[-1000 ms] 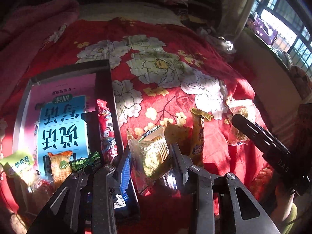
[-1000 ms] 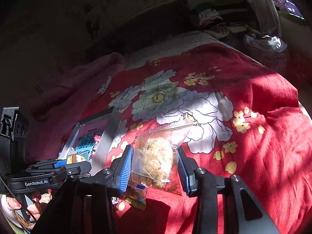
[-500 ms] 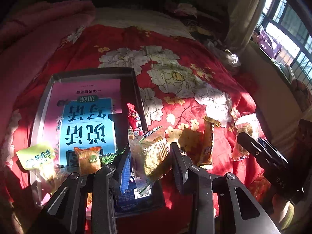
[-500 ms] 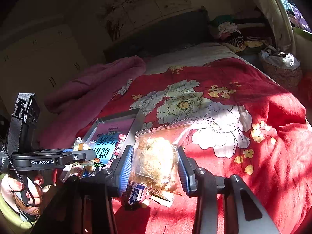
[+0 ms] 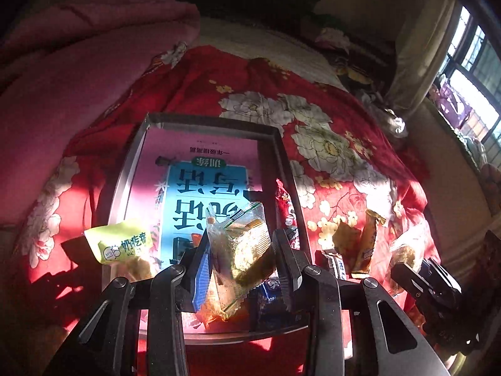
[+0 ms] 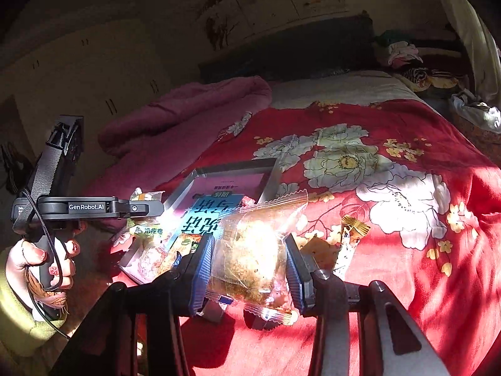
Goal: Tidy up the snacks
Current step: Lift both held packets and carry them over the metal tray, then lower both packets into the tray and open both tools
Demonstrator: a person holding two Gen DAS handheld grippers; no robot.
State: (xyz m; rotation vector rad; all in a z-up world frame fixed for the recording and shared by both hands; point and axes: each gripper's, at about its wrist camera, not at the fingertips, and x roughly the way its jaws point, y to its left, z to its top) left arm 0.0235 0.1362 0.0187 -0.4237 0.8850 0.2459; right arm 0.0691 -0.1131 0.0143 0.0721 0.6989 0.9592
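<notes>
My left gripper (image 5: 242, 252) is shut on a clear-wrapped pastry (image 5: 244, 247) and holds it above the near end of a grey tray (image 5: 206, 120) lined with a pink and blue book. In the tray lie a yellow-green packet (image 5: 120, 244), a red stick snack (image 5: 286, 203) and dark blue packets (image 5: 272, 286). My right gripper (image 6: 250, 266) is shut on a clear-wrapped crumbly cake (image 6: 253, 250) above the red quilt, right of the tray (image 6: 231, 166). The left gripper also shows in the right wrist view (image 6: 150, 208).
Two orange-gold packets (image 5: 357, 241) lie on the red floral quilt (image 5: 328, 156) right of the tray. A pink blanket (image 5: 78, 78) is heaped at the left. A window (image 5: 469, 72) and ledge run along the right. A dark headboard (image 6: 291, 44) stands behind.
My left gripper has carried its pastry leftward from over the quilt to over the tray's near end. My right gripper has risen with its cake and come nearer the tray.
</notes>
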